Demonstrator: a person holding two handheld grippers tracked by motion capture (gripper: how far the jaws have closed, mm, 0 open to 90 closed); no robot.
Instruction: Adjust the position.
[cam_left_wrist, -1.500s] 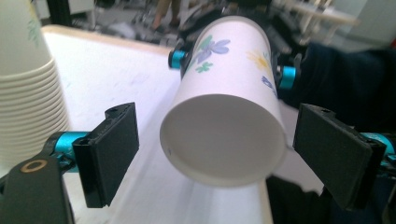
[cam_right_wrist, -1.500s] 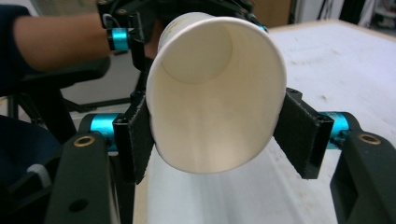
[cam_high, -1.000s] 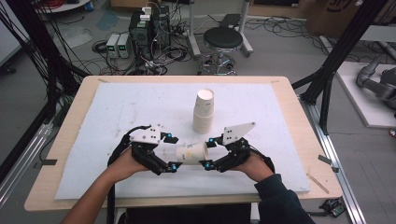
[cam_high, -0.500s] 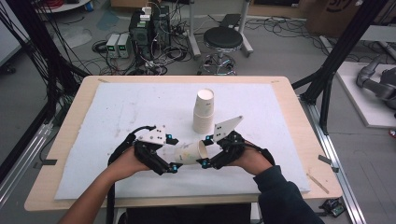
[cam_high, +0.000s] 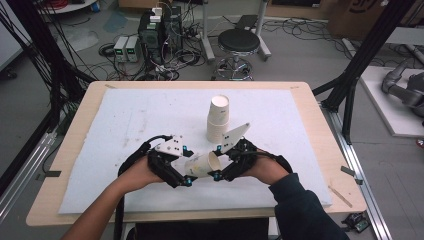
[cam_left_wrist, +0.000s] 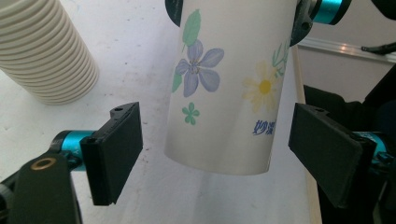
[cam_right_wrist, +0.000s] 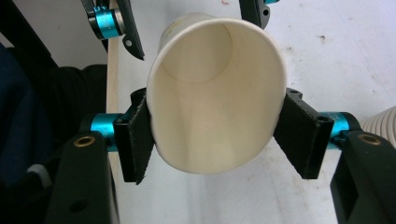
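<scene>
A table (cam_high: 310, 100) covered by a white mat (cam_high: 135, 120) is seen from above, its near edge cut off at 6 o'clock by the person's forearms. A stack of cups (cam_high: 218, 120) stands just past centre, toward 12 o'clock; its top is cut off in the left gripper view. The paper cup (cam_high: 201, 165) lies tilted between both grippers at 6 o'clock. Its flower print is revealed in the left gripper view, its hollow inside in the right gripper view. The right gripper (cam_right_wrist: 215, 137) is pressed onto the cup's rim, squashing it oval. The left gripper (cam_left_wrist: 219, 154) is held wide, clear of the cup's base.
</scene>
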